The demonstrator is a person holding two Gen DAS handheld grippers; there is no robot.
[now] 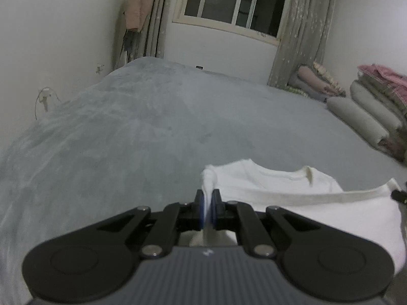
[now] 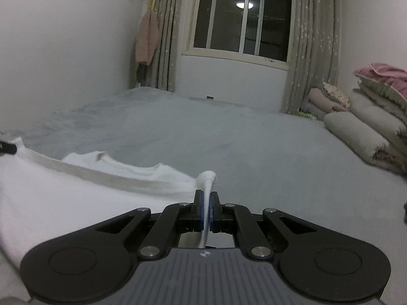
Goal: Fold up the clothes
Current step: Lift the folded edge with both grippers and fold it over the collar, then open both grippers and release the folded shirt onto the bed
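White garment (image 1: 292,198), a shirt or top, sits at the near edge of the grey bed (image 1: 152,117), partly lifted between both grippers. Ribbed hem band (image 1: 318,198) is stretched taut left to right, so the long axis of the held edge runs across the bed. Collar (image 1: 309,174) lies beyond the hem, toward the window (image 1: 229,0); the garment points away, neck end far. Left gripper (image 1: 208,209): jaws closed on the left corner of the hem, fabric bunched just beyond the tips. Right gripper (image 2: 206,209): jaws closed on the right corner, same bunching. In the right wrist view the hem runs off to the left, where a dark jaw tip at the frame edge meets it. Folded quilts (image 1: 368,111) stacked along the right side of the bed, well apart from the garment. Pink garment (image 1: 137,5) hangs by the curtain (image 1: 152,17), far left.
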